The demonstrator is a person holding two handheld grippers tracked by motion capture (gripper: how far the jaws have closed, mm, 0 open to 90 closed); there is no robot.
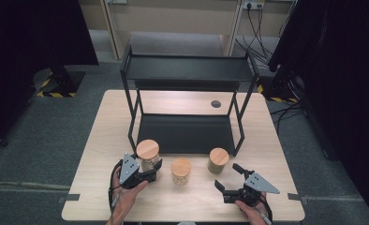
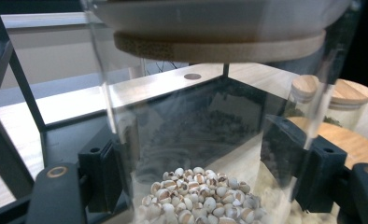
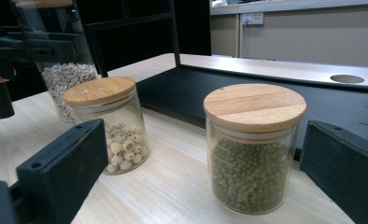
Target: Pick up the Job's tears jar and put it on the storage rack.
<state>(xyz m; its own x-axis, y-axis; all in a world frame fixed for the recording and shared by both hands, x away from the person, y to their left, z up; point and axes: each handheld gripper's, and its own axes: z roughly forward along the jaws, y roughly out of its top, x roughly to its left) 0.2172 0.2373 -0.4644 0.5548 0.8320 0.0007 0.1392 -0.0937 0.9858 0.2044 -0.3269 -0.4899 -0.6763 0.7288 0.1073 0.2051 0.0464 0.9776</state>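
Left gripper (image 1: pixel 143 173): jaws clamped on the glass wall of the tall jar (image 1: pixel 148 157) — in the left gripper view both black pads press against the jar's sides, one on each flank, with the wooden lid overhead and a layer of pale, cream-coloured grains at the bottom. The jar stands upright in the grip. In the high view it sits at the front left of the table (image 1: pixel 103 140), just in front of the lower shelf of the black rack (image 1: pixel 187 133). Whether its base is touching the tabletop cannot be told from these views.

Right gripper (image 1: pixel 229 180): jaws wide apart, nothing between the pads — held by the person's hand near the front right edge of the table. In the right gripper view the two jaws frame the green-bean jar (image 3: pixel 252 149) from a distance without touching it; that jar rests on the table, lid on.

Other items: a short jar of larger pale seeds (image 1: pixel 181 171) stands between the held jar and the green-bean jar, apart from both. All three jars carry round wooden lids. The rack's two shelves are bare, and a round cable hole (image 1: pixel 216 103) shows in the tabletop behind it.
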